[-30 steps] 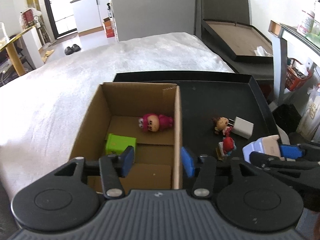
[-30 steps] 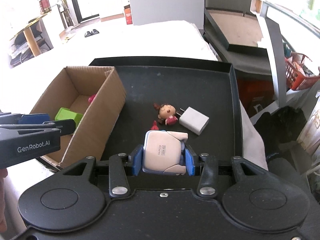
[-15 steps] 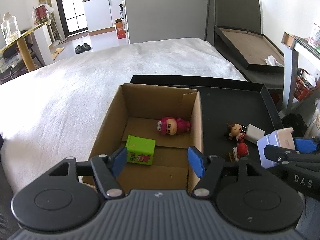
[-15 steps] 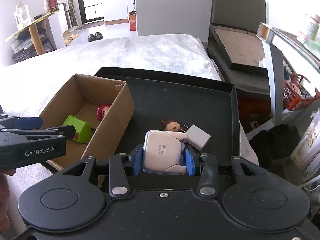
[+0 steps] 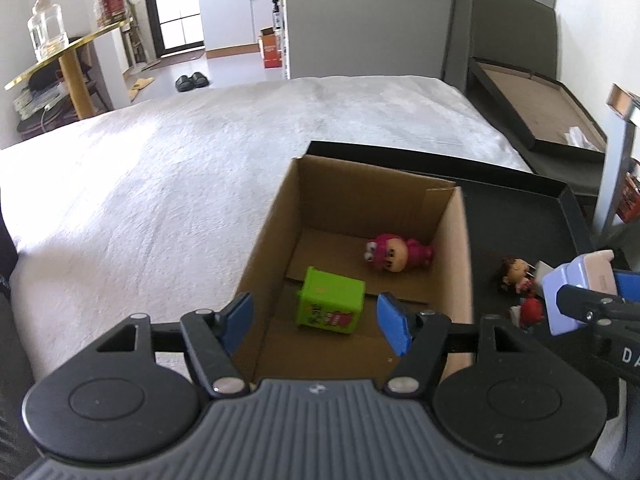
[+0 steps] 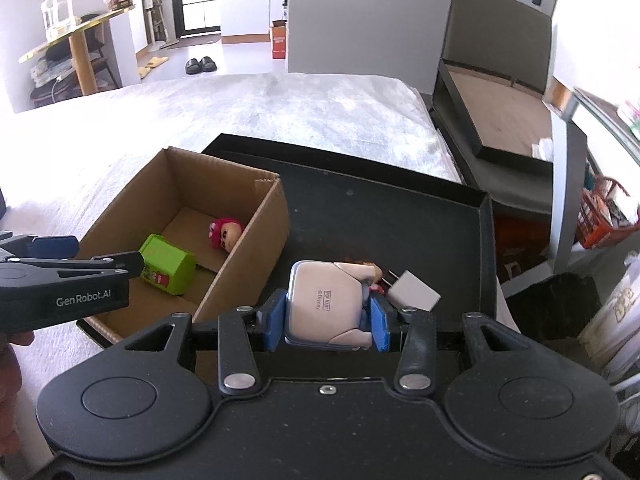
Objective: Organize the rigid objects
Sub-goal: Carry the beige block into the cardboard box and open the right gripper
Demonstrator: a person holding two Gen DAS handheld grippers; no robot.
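Observation:
A cardboard box stands at the left end of a black tray. In it lie a green block toy and a pink figure. My left gripper hangs open over the box's near end, the green toy below and apart from its pads. My right gripper is shut on a pale pink toy block, held above the tray to the right of the box.
On the tray lie a brown-haired doll, a small red figure and a white charger, partly hidden by the held block. A white bedcover surrounds the tray. A dark frame leans at the right.
My left gripper's jaws have widened and it has drawn back and leftward from the green toy. My right gripper has risen with the pale block, which now covers most of the doll.

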